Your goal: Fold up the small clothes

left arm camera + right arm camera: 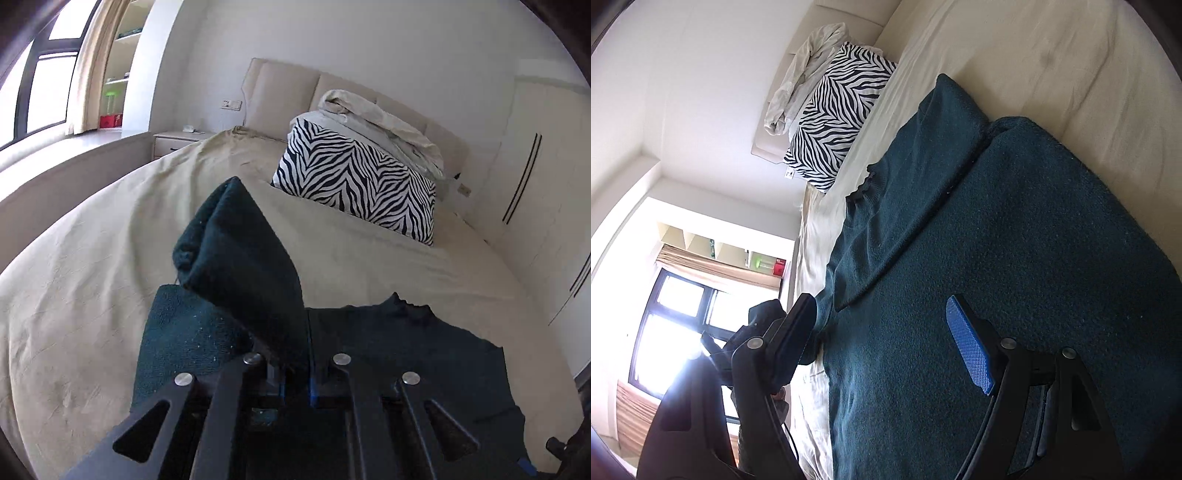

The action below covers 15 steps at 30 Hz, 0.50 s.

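Bright daylight from a dark-framed window fills a pale-walled bedroom, with open shelves beside the curtain and a nightstand next to the padded headboard. Most of both views is taken up by the bed, spread with a creased cream cover. On it, toward the headboard, stands a zebra-print pillow with a crumpled off-white bundle of bedding lying on top.

Nearer the cameras, a dark teal sweater lies flat on the cover, its ruffled neckline pointing toward the pillow. In the right wrist view a sleeve is laid across the body, its cuff reaching up toward the pillow side.

Left hand-held gripper is clenched on a fold of the sweater: a sleeve end rises from between the closed jaws and stands lifted above the rest of the garment.

Right hand-held gripper hangs just over the sweater's lower part with its jaws spread wide and nothing between them; the blue textured pad of one finger shows clearly, the other finger is dark against the window.
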Tool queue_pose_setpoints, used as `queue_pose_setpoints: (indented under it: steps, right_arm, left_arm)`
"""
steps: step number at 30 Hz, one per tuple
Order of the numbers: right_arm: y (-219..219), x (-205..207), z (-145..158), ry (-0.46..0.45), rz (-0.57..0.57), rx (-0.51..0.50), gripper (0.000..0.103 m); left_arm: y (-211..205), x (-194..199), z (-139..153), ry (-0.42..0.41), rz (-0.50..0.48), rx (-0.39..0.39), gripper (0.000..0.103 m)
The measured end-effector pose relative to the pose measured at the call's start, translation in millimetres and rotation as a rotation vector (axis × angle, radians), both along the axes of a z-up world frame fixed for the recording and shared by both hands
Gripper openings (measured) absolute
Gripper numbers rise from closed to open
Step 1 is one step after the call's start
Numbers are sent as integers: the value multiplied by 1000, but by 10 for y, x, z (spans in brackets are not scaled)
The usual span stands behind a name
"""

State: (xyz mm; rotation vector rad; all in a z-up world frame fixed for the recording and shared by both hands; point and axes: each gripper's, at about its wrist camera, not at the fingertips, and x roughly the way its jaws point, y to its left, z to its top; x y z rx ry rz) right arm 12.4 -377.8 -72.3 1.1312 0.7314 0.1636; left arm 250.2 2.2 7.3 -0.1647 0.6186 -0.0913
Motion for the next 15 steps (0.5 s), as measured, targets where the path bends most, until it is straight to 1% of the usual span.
queue_pose_setpoints:
  steps: [1,2,4,6,7,8,9,10,12,14,15]
  right_arm:
    - [-15,21,-13,5,2,0,73]
    - [-22,55,-25,14,9,-3,73]
    - [15,166,-39,36,45,-29,73]
    - [95,329,-55,60,90,-63,73]
    - [151,427,-62,64,119,-73,73]
    - [221,538,-66,69,146,-82,73]
    - [295,648,-70,71,167,-89,73]
    - [382,768,-75,68,191,-90,73]
    - [588,1032,-109,75,249,-73,73]
    - [805,1283,-160,98,290,-54,73]
    - [915,1404,-182,99,316,-46,73]
  left_arm:
    - [-350,-52,-106,-4,-43,84,11]
    - [-634,-99,-246,6,-86,140,12]
    - [-982,-206,-562,53,-167,195,18]
    - [-1117,-303,-878,111,-205,257,40]
    - [-1085,-341,-1010,138,-205,283,46]
    - [-1032,-352,-1076,166,-196,284,58]
    - [-980,-338,-1073,178,-183,252,67]
    - [-864,-372,-1039,172,-171,199,71]
    - [-639,-442,-983,151,-153,100,86]
    - [-487,-512,-996,158,-116,58,90]
    - [-418,-536,-1018,163,-104,32,90]
